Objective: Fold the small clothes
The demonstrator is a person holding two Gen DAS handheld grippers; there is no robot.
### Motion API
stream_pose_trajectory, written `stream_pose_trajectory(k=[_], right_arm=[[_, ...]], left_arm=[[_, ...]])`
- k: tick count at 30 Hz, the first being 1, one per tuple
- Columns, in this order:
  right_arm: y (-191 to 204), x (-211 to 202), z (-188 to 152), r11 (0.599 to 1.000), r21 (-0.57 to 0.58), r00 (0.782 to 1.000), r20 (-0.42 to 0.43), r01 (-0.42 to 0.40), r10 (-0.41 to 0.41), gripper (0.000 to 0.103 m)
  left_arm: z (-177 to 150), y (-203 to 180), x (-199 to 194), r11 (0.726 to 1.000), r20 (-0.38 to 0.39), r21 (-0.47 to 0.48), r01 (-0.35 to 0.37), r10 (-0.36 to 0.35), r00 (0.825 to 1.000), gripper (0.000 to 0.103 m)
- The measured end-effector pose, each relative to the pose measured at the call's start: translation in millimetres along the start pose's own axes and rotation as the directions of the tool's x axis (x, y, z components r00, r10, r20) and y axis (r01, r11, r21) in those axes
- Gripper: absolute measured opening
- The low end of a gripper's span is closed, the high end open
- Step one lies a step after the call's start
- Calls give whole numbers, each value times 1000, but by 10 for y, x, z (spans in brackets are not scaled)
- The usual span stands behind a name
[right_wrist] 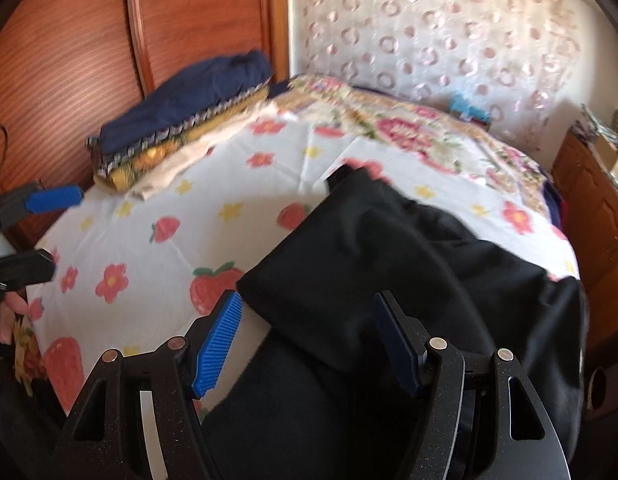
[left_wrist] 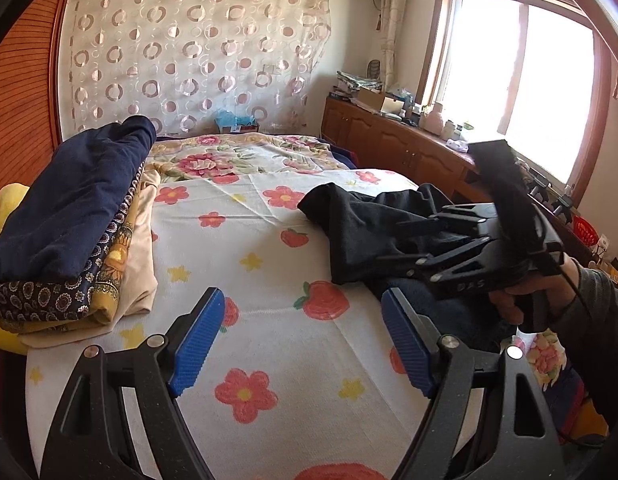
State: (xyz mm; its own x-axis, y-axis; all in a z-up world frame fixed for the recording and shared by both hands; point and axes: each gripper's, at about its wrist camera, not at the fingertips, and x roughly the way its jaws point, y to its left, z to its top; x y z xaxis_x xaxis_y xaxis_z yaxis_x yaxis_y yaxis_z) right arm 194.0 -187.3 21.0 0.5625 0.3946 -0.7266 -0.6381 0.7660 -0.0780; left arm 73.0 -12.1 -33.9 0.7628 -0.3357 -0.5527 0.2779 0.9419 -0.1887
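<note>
- 2 grippers are at the near edge of the bed, and both stand spread with nothing pinched between their blue pads.
- the left gripper (left_wrist: pixel 299 344) hangs over bare flowered sheet (left_wrist: pixel 245 240), its jaws wide apart and clear of any cloth.
- the right gripper (right_wrist: pixel 309 340) points down at the black garment (right_wrist: pixel 389 264); its jaws are spread with the cloth lying under and between them, and i cannot see either pad pressing on it.
- the black garment lies crumpled on the near right part of the sheet, one narrow end reaching toward the middle of the bed and its bulk spilling toward the near right edge.
- a folded stack (left_wrist: pixel 73 232) sits at the far left of the sheet: a navy piece on top, patterned yellow and cream pieces under it.
- handling, as a judgement: the black fabric looks soft, light and limp, so it should drape and bunch rather than hold a shape; it will likely slide easily on the sheet.
- best hold, as a judgement: 2 corners or a hem edge, 1 per gripper, so it can be lifted and spread flat before folding.
- hard to make out: the right wrist view is blurred, the garment's type, seams and corners are lost in the dark folds, and its near part is hidden behind the gripper body.
- in the left wrist view the right gripper and the person's hand (left_wrist: pixel 521 300) cover part of the garment.
</note>
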Motion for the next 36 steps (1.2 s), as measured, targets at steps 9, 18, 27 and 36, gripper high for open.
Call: stream_pose_trajectory(k=[9, 18, 27, 36], right_arm=[[172, 425, 163, 991, -118, 990, -120, 56, -70, 70], [14, 342, 223, 992, -92, 993, -65, 88, -95, 7], [-765, -781, 410, 975, 105, 962, 173, 195, -211, 6], [-1532, -881, 313, 906, 239, 928, 45, 348, -369, 6]], left_arm=[[-22, 37, -3, 1000, -7, -13, 10, -10, 1000, 81], [-39, 8, 0, 1000, -11, -12, 21, -21, 1000, 81], [-64, -95, 35, 999, -22, -4, 45, -45, 999, 81], [-73, -245, 86, 997, -39, 19, 76, -75, 996, 81]])
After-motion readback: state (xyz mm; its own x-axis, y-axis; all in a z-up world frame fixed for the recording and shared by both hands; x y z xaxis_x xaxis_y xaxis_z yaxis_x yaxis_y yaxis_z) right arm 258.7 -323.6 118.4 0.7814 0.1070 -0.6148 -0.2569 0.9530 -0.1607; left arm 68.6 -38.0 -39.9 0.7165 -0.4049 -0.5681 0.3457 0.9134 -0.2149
